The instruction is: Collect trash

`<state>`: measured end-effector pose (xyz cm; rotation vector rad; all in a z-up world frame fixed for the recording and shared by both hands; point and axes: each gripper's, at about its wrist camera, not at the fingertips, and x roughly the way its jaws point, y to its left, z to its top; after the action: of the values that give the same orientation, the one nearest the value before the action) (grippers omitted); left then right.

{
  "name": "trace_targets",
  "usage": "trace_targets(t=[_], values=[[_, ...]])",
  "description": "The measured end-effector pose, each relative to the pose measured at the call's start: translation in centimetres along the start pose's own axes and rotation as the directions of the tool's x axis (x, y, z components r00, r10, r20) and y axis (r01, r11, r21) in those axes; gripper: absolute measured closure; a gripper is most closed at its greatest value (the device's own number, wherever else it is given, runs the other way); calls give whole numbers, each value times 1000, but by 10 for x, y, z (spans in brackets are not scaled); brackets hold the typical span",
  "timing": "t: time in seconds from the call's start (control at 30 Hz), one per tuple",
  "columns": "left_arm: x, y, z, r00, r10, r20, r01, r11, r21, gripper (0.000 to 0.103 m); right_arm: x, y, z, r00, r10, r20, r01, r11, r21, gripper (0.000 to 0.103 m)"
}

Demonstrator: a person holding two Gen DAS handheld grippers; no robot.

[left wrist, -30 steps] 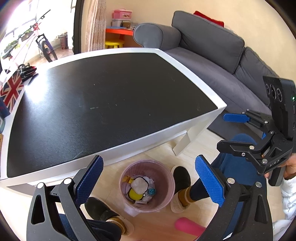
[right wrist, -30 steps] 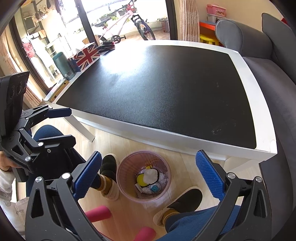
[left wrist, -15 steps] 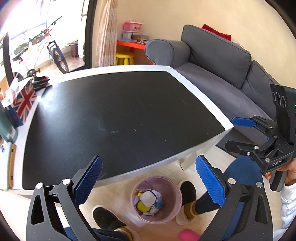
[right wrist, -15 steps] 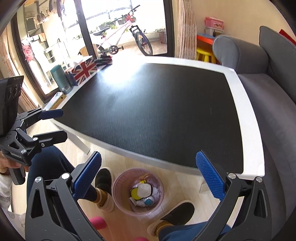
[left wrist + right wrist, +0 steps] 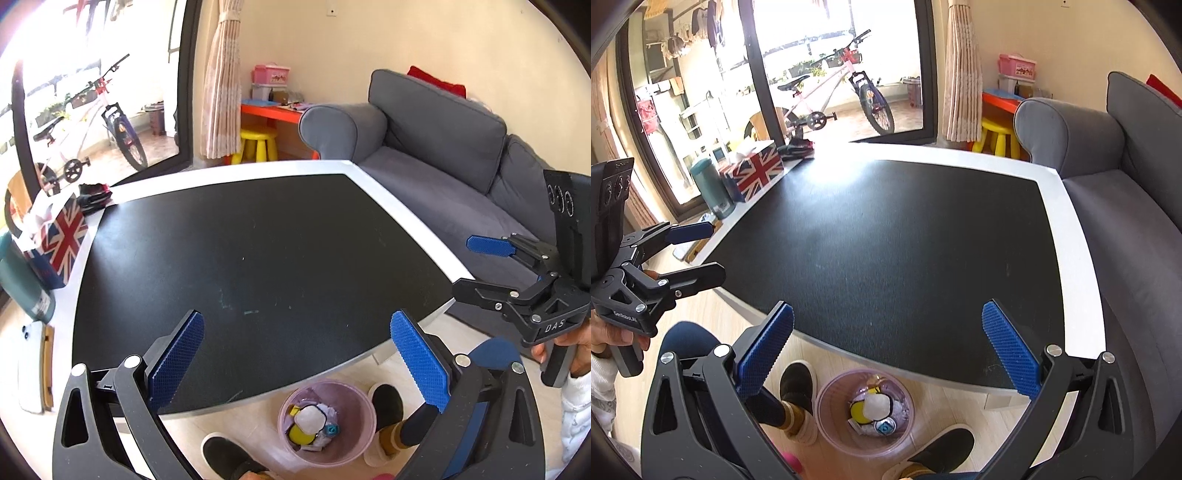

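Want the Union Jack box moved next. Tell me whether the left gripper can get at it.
Probably yes: the left gripper has open, empty jaws, and the Union Jack box sits exposed at the table's far left edge, across bare tabletop.

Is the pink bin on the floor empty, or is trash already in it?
Holding trash: the pink bin stands upright, with a white piece and a yellow item inside.

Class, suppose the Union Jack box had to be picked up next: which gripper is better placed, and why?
Left, probably: the left gripper, open and empty, hangs by the table edge where the Union Jack box stands; the right gripper is at the opposite side.
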<state>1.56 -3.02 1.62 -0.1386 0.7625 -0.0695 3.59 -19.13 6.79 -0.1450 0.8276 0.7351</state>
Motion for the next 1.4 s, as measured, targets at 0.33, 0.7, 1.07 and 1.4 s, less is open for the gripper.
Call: trace_targets(t=[0.33,0.7,1.07,1.4], values=[[5,8,13,1000,5,-9,-5,1000,-16,6,-5,0,18,999,2,36,-2,1000,1,3],[3,10,14,998,57,9,-57,998,-30,6,-3,3,18,999,9,35,-9,1000,-9,3],[3,8,15,998,56,18,-55,998,-29,6,0,2,22,1000,0,26,0,1000,-12,3],[3,4,15,998,65,16,-65,998,-20,6,2,2,22,1000,-2,26,3,1000,-13,3]])
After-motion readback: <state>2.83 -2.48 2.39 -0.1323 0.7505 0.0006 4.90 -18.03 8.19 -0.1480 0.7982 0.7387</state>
